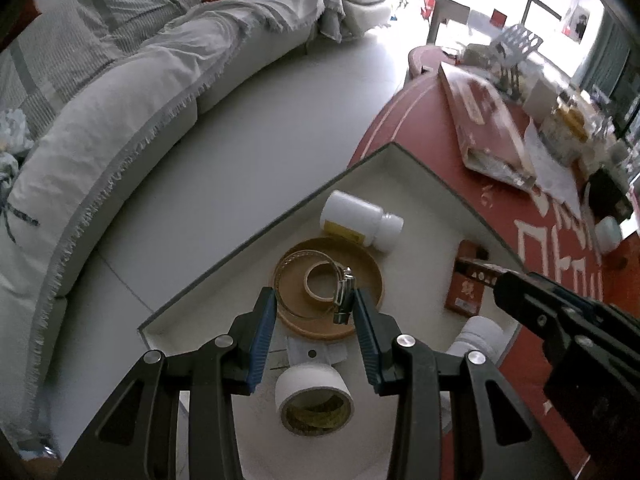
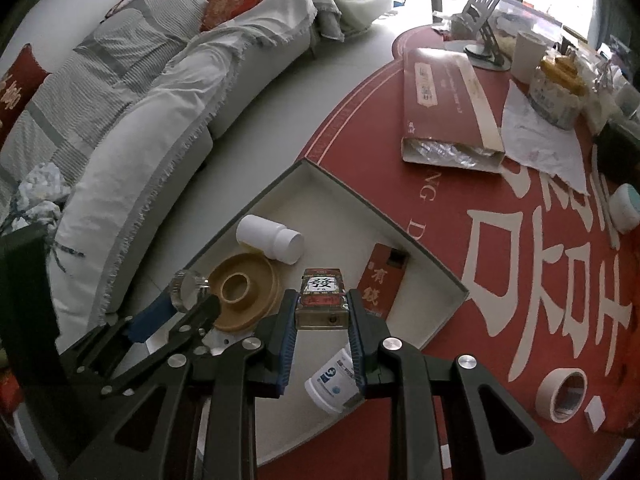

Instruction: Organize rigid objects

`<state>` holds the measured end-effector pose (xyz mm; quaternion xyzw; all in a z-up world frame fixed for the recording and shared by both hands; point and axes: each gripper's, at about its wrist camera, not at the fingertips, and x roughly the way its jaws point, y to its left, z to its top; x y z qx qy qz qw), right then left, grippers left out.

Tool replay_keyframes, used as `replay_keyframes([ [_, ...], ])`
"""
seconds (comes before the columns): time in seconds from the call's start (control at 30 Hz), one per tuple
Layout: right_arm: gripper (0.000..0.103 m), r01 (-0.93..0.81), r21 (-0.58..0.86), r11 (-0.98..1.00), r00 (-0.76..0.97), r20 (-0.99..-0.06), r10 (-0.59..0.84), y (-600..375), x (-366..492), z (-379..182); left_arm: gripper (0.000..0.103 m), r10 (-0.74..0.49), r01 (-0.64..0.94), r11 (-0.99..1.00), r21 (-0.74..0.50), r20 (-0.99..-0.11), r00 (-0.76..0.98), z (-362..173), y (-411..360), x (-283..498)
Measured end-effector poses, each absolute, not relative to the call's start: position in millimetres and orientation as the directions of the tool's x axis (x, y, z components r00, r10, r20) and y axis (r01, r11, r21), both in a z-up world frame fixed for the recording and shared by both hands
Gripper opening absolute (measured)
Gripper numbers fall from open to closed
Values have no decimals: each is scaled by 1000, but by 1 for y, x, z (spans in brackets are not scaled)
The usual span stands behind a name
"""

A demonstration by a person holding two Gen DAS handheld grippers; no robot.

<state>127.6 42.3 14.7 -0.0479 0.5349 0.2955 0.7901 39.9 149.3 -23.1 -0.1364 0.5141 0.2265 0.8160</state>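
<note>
A shallow white tray [image 1: 248, 240] with a dark rim [image 2: 384, 222] sits at the edge of the red tablecloth. In it lie a white bottle [image 1: 352, 216], a tan round wooden dish [image 1: 368, 276], a red box [image 2: 382, 280], a white tape roll [image 1: 316, 396] and a blue-labelled white bottle [image 2: 332, 384]. My left gripper [image 1: 314, 312] hangs over the dish, shut on a metal hose clamp [image 1: 345, 296], whose band spans its blue pads. My right gripper [image 2: 322, 300] is shut on a small brass-coloured box [image 2: 322, 286] with a green character, above the tray's middle.
A masking tape roll [image 2: 564, 394] and a small white block [image 2: 596, 412] lie on the cloth right of the tray. Farther back are a long brown carton [image 2: 440, 96], a jar [image 2: 556, 88] and a metal stand [image 2: 484, 12]. A grey sofa [image 2: 140, 120] curves beyond the floor strip.
</note>
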Motion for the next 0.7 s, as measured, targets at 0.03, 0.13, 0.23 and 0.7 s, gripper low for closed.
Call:
replay_keyframes([
  [0.03, 25, -515, 243, 822, 246, -877, 413, 44, 128, 11, 42, 228, -505, 863, 13, -902, 366, -26, 148, 42],
  [0.13, 25, -503, 247, 828, 230, -885, 404, 48, 132, 2, 43, 224, -494, 869, 18, -905, 362, -33, 145, 46],
  [0.23, 26, -497, 253, 830, 200, -897, 393, 51, 136, -8, 73, 237, -481, 876, 37, -902, 361, -37, 140, 47],
  [0.7, 102, -363, 283, 888, 324, -855, 405, -29, 124, 11, 93, 173, -476, 878, -50, -894, 413, -21, 137, 27],
])
